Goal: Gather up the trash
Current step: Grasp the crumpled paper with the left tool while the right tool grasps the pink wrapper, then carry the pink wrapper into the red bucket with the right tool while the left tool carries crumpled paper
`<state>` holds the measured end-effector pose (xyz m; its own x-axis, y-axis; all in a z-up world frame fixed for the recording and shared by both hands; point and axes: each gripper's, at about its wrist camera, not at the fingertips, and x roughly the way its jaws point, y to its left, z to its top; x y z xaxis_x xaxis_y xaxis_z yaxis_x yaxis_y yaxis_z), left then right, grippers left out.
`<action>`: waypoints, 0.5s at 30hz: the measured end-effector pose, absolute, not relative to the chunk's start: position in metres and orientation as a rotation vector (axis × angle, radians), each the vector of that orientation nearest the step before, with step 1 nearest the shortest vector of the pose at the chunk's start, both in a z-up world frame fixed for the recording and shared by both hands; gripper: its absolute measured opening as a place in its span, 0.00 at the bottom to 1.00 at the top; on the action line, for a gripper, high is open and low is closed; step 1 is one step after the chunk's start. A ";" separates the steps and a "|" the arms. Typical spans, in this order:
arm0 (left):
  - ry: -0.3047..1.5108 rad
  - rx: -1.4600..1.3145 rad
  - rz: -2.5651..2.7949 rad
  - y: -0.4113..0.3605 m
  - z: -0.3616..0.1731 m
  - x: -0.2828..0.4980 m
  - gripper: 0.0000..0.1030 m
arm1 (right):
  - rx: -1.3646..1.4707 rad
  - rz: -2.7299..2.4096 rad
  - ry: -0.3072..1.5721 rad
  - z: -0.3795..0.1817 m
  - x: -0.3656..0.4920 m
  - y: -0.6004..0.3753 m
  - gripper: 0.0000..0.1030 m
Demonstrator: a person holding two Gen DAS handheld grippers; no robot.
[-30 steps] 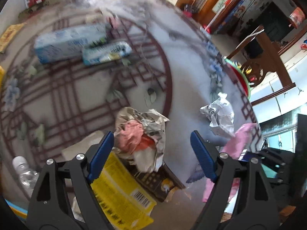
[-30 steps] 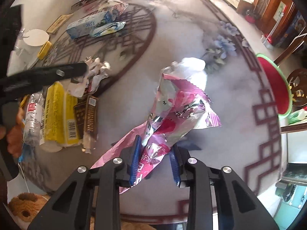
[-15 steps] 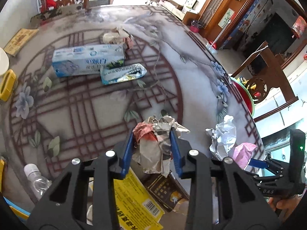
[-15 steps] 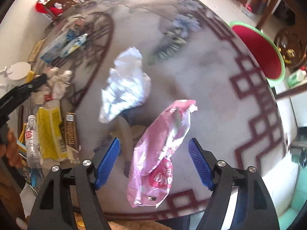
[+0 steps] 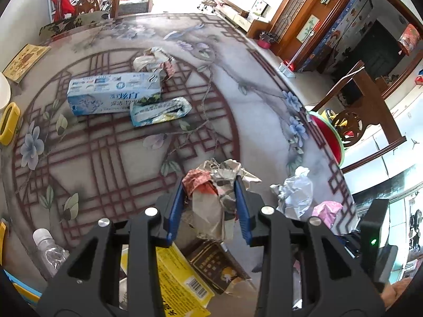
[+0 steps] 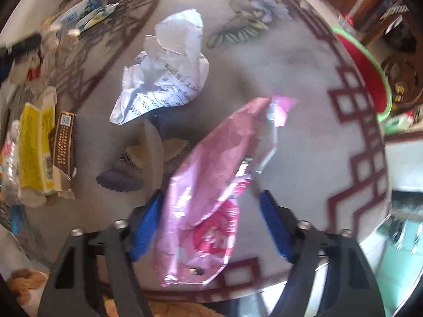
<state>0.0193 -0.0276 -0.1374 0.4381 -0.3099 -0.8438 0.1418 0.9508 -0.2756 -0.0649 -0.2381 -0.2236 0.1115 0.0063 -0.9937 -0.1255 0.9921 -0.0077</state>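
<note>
While left hand-held gripper (image 5: 208, 206) sits clamped on crumpled wrapper wad (image 5: 216, 192), wad pinched btwn blue pads, raised just above patterned surface (image 5: 105, 158); wad grey-silver w/ red-pink patches. Right hand-held gripper (image 6: 211, 224) fingers spread apart, pink snack bag (image 6: 216, 185) lying flat on surface btwn them, not gripped; bag glossy, creased, red logo. Silver crumpled wrapper (image 6: 166, 68) beyond bag, near. Yellow packet (image 6: 37, 145) and brown packet (image 6: 63, 142) off to left.

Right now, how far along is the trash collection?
Early. Nothing visibly binned. In hand: left gripper is shut on the crumpled wad. Right gripper is open around the pink wrapper. Left: silver wrapper, yellow box, blue box.
</note>
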 end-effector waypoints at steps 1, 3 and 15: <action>1.077 -0.174 -0.285 -0.029 -0.135 0.019 0.34 | -0.102 0.107 1.450 -0.222 -0.064 -0.237 0.46; 1.063 -0.176 -0.292 -0.033 -0.128 0.019 0.34 | -0.082 0.125 1.440 -0.219 -0.061 -0.237 0.34; 1.015 -0.188 -0.326 -0.073 -0.101 0.023 0.35 | 0.005 0.151 1.233 -0.139 -0.028 -0.283 0.31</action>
